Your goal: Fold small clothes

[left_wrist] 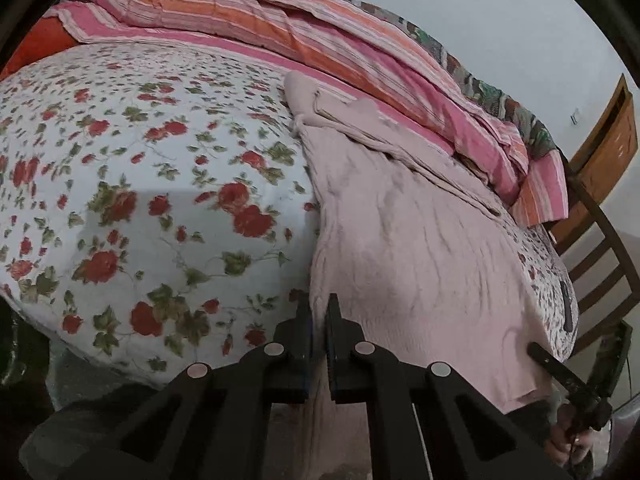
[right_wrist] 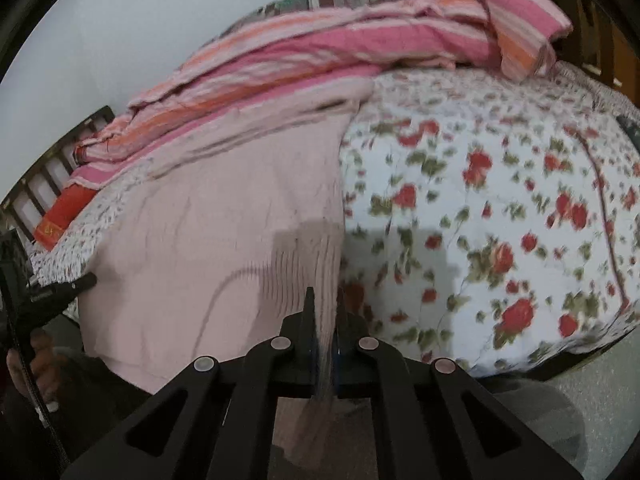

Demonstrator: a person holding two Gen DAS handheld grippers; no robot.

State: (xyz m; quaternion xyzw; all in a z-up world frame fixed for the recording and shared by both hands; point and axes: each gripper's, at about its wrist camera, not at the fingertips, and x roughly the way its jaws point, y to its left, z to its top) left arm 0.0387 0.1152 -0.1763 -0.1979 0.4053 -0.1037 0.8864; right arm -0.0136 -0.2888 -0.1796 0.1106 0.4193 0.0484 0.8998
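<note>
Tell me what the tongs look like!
Both tongs, the left tongs and right tongs, are matte black plastic, with flat fingers, blue pads, round silver pins and cut-out slots. A black cable hangs beside a bare hand.

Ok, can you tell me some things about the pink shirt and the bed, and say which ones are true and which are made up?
1. The pink garment lies spread on a floral bedsheet. True.
2. The left gripper is wide open and holds nothing. False: its jaws are shut on the garment's near hem corner.
3. The right gripper is clamped on the garment's other near hem corner. True.
4. The garment is blue. False: it is pale pink.
5. A striped pink and orange blanket is bunched along the far side of the bed. True.
6. The garment is already folded into a small square. False: it lies open at full length, only rumpled at its far end.
</note>
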